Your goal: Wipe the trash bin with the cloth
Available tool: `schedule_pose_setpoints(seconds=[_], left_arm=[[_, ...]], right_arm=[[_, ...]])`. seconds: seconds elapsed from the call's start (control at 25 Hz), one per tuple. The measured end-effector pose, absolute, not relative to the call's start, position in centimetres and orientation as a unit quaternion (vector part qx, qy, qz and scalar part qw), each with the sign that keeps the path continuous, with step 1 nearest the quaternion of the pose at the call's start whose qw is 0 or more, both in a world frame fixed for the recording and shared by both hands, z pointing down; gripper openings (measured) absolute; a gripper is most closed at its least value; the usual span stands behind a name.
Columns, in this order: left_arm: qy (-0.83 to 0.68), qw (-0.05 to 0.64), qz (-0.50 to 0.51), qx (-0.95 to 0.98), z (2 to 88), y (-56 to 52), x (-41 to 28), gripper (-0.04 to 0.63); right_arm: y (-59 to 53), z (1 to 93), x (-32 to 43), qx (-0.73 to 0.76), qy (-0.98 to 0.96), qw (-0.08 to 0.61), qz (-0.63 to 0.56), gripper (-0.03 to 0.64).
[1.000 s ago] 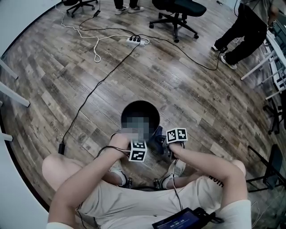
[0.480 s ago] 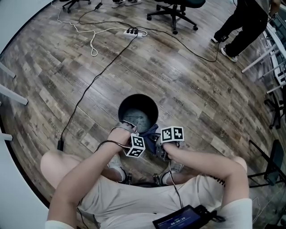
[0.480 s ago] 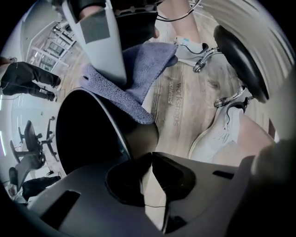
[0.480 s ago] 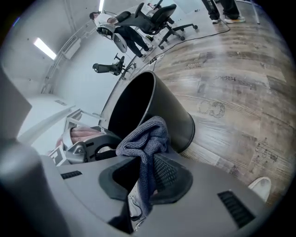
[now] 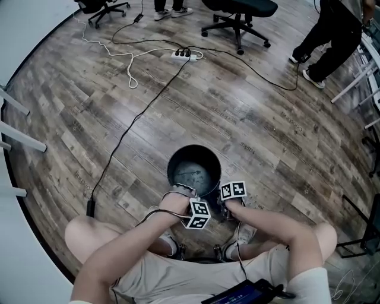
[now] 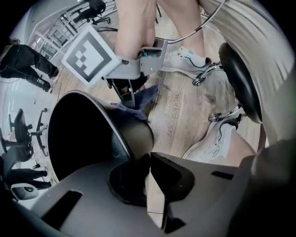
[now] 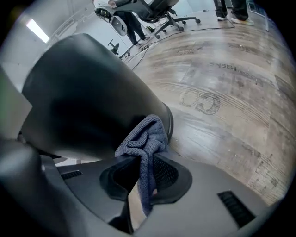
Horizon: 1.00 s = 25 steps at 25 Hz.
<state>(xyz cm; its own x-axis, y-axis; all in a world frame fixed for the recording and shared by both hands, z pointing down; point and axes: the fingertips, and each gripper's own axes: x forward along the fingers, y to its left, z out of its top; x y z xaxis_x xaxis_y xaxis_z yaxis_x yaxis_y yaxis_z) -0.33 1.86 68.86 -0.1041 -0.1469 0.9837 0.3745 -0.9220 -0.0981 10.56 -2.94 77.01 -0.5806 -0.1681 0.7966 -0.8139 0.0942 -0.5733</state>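
Wood floor (image 5: 267, 136) lay open all round, with a cable (image 5: 136, 119) well off to the left. Bin (image 5: 193, 146) stood upright, mouth up, just ahead of both claws. Left claw (image 6: 149, 159) was closing on the near rim. Right claw (image 7: 143, 162), pinching the cloth (image 7: 145, 136), held it against the outer wall, which likely gave room to stroke downward.

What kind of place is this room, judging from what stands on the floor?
Probably an office or lab workroom: a wheeled office chair, a power strip with long cables, and a wood-pattern floor.
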Motion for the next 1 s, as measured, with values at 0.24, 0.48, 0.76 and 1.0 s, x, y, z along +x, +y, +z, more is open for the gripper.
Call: schedule_pose_setpoints(seconds=[0.24,0.48,0.76,1.0], left_arm=[[-0.085,0.155,-0.742,-0.646,69.2,1.6,-0.1,0.031],[-0.086,0.157,-0.745,-0.642,69.6,1.4,-0.1,0.031],[-0.086,0.182,-0.736,-0.647,69.7,1.6,-0.2,0.032],[-0.044,0.165,-0.705,-0.688,67.5,0.7,0.0,0.096]], right_arm=[[-4.8,82.7,11.6,0.394,-0.676,0.285,0.554,0.058],[-4.9,83.6,12.0,0.401,-0.648,0.268,0.59,0.058],[-3.8,77.7,12.6,0.38,-0.658,0.283,0.585,0.058],[-2.6,71.2,12.0,0.364,-0.675,0.271,0.581,0.058]])
